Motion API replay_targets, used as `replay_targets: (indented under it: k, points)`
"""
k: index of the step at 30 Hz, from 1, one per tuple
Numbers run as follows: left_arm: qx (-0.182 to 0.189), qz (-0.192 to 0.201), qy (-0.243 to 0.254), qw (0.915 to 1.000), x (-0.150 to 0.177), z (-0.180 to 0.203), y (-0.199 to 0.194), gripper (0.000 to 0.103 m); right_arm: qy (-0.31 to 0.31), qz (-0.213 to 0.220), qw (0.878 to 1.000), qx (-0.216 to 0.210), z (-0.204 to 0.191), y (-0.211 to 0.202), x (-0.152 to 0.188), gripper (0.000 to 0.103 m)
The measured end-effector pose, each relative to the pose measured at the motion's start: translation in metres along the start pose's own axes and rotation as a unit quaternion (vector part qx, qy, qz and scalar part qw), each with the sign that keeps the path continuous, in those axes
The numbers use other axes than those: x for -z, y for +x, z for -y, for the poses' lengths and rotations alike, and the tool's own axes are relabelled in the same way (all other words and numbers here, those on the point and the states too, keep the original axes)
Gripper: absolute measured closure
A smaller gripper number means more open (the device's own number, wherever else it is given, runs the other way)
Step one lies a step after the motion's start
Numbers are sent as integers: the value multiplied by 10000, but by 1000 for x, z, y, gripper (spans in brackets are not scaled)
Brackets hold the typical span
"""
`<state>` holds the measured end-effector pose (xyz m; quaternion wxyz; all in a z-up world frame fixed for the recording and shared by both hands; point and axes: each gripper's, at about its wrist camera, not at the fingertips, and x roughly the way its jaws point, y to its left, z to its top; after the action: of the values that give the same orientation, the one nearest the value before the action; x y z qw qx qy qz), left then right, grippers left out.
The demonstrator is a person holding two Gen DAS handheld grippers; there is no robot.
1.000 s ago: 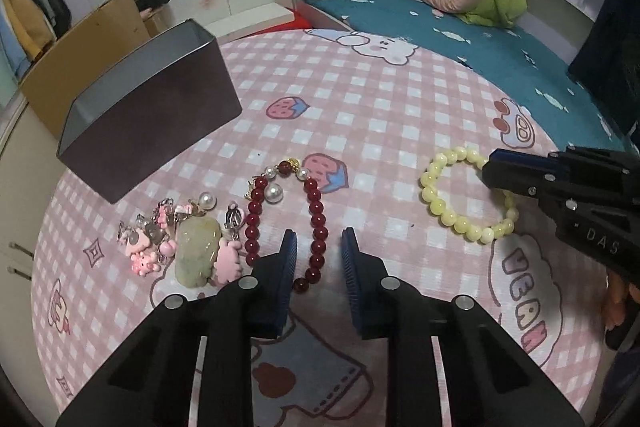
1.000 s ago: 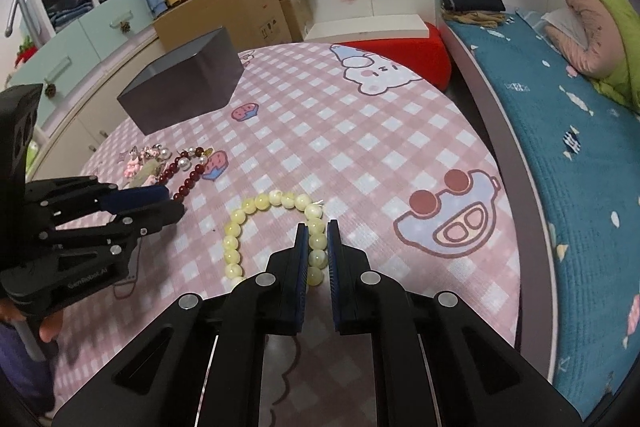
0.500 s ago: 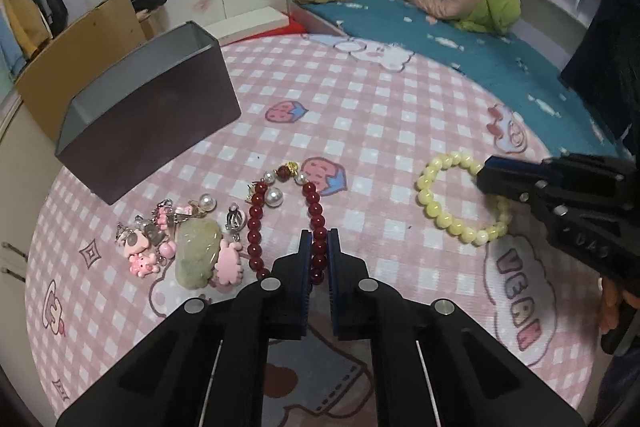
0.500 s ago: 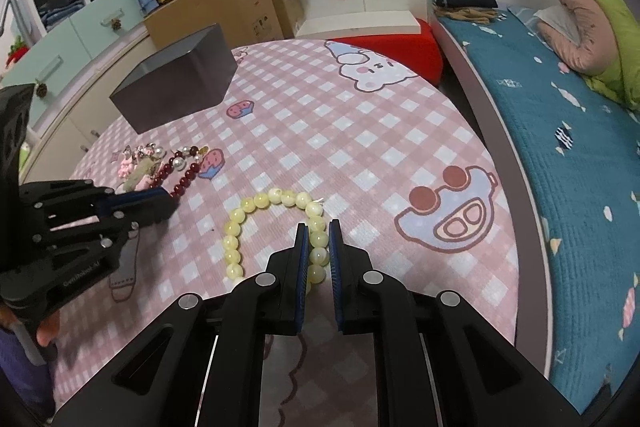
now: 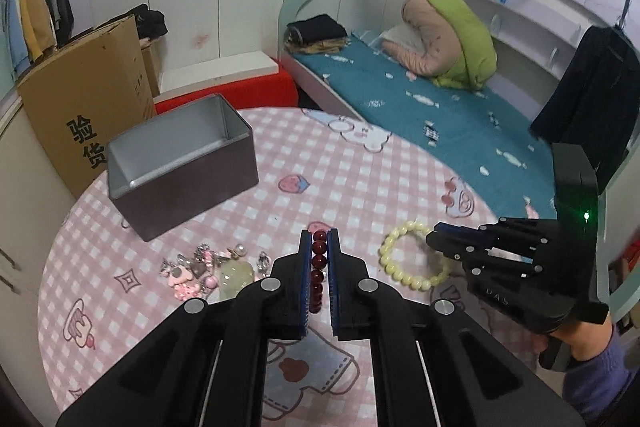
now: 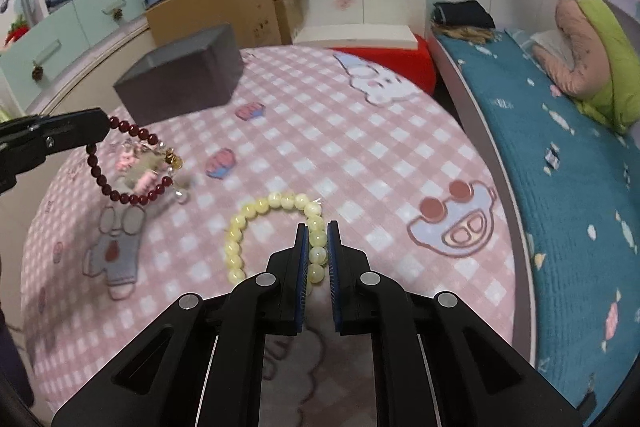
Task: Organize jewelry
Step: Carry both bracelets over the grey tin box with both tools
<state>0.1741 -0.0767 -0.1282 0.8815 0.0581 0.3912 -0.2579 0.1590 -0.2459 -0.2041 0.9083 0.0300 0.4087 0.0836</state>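
My left gripper (image 5: 319, 259) is clamped on the red bead bracelet (image 6: 120, 163), lifted off the table (image 6: 360, 155) so it hangs free for the box. Right gripper (image 6: 318, 247) pinches the yellow bracelet (image 6: 256, 223), flat on the cloth (not lifted yet). Grey box (image 5: 180, 163) looks empty; charms (image 5: 200, 267) lie beside it.

Red bracelet (image 6: 120, 167) dangling; yellow bracelet (image 6: 260, 227) flat.

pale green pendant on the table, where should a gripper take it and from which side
Judging by its pose, grip the pale green pendant across its narrow width, coming straight down from above: it lies flat on the tablecloth. Pink charms crowd its left side, so side approaches look blocked. The left gripper already holds the red bracelet, so it isn't free.
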Motion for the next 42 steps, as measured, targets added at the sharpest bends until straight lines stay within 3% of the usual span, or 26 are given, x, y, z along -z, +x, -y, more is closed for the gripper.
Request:
replay_targets:
  k: [12,23,27,30,36,42]
  points:
    - [204,396,-189,9988,-26,-29,-43,97,-569,614,9962,-222,-54,-42,-66,93]
    - [76,344,-695,9970,-82,-96,-29,97,-663,939,9908,-711,-115,-15,-161,93]
    - [-183,140,-966,9951,-92,-127,-1,97,-637,859,9916,-722,-133,18,-185,93]
    - [-165,-66,-1120,9935,-91,-143,22,97,-583,622,9938,-714,-141,51,-194,93]
    - [-196,-547,-1286,9900,-74,-161,71,97,-469,214,9961,-709,-143,100,-188,93]
    - [-174,-733,-1376,9876,-68,-169,90,97,-430,-25,9966,-709,-139,124,-179,93]
